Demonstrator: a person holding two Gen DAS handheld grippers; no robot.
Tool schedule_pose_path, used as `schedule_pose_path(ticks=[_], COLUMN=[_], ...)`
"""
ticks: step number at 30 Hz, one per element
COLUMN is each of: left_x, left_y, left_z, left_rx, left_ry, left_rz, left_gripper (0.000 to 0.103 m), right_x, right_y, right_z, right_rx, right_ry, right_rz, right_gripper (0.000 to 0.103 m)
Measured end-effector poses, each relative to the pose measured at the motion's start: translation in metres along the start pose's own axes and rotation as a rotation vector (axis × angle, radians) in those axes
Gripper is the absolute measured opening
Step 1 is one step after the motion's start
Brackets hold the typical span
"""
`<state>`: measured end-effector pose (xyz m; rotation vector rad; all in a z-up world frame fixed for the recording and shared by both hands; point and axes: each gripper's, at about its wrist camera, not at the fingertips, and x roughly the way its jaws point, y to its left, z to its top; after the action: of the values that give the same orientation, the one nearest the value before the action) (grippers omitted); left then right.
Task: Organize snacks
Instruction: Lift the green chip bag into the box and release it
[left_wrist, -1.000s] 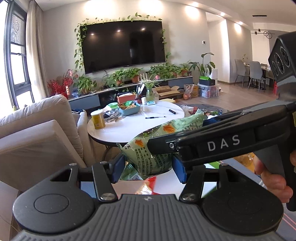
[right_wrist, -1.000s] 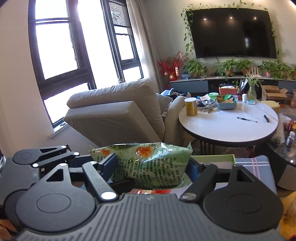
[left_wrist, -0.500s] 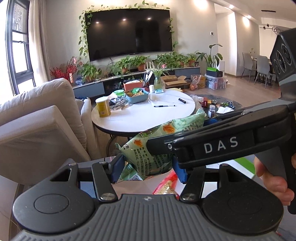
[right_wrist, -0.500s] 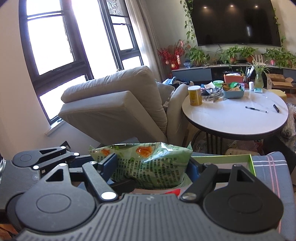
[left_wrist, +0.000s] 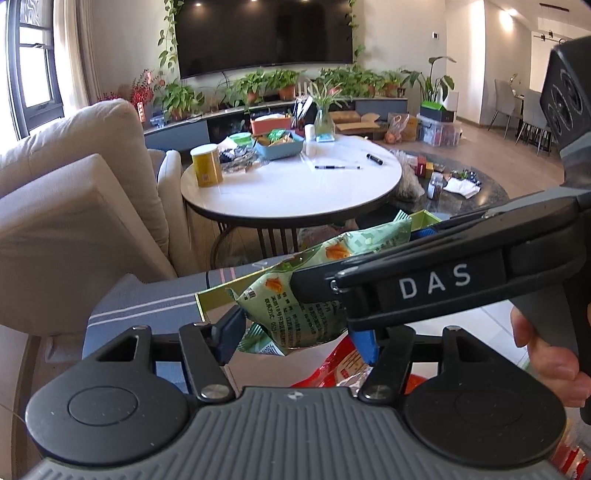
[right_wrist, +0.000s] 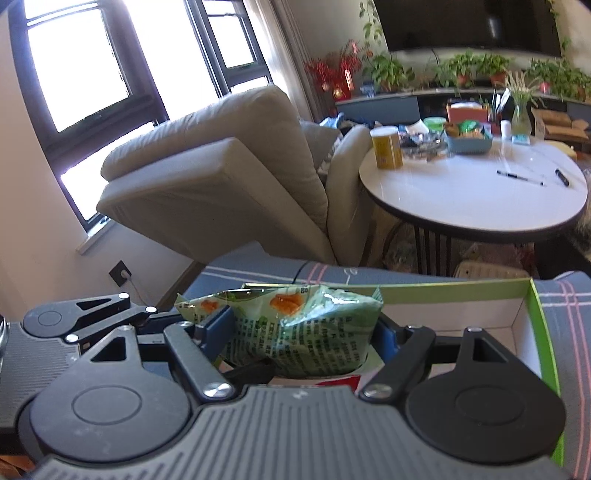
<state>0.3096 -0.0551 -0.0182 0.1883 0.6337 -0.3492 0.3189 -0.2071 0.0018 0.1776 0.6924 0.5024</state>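
Over the green-rimmed box (right_wrist: 532, 295), at about twelve o'clock from both cameras, a green snack bag (right_wrist: 303, 328) hangs between the two tools. The right tongs (right_wrist: 301, 338) are clamped on it, blue pads pressed into both of its sides, and the bag sits squarely across them in the right wrist view. The left tongs (left_wrist: 297, 338) have just been opening: the same bag lies between their pads, but it hangs slack there and a gap shows at the nine o'clock pad, so they look parted rather than gripping. A hand (left_wrist: 550, 363) at three o'clock in the left wrist view holds the right tool's handle. Below the bag, at six o'clock, a red snack packet (left_wrist: 343, 363) lies inside the box.

The step in hand looks like stowing this bag in the box, with the left tool letting go while the right one carries the load. The next move calls for lowering the bag clear of the box's near wall, settling it beside or on the red packet, and only then parting the right pads. A puffed bag may spring or slide, so a gentle set-down suits it.
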Motion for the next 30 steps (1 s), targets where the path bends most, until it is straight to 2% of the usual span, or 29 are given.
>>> schedule_pose_path(ticks=[8, 15, 23, 26, 30], left_x=[0.007, 0.003, -0.004, 0.000, 0.005], left_y=[0.008, 0.014, 0.010, 0.008, 0.011], left_z=[-0.001, -0.002, -0.002, -0.001, 0.002], left_rx=[-0.024, -0.065, -0.063, -0.042, -0.069], left_ry=[0.024, 0.014, -0.061, -0.066, -0.056], left_rz=[0.050, 0.092, 0.167, 0.190, 0.218], left_gripper=[0.069, 0.071, 0.079, 0.079, 0.080], right_x=[0.007, 0.000, -0.020, -0.034, -0.053], right_y=[-0.002, -0.010, 0.000, 0.008, 0.014], right_z=[-0.001, -0.004, -0.009, -0.013, -0.018], right_rx=[0.019, 0.066, 0.033, -0.007, -0.029], right_ry=[0.008, -0.008, -0.033, -0.053, -0.085], right_rz=[-0.044, -0.063, -0.068, -0.066, -0.078], right_gripper=[0.103, 0.103, 0.103, 0.103, 0.102])
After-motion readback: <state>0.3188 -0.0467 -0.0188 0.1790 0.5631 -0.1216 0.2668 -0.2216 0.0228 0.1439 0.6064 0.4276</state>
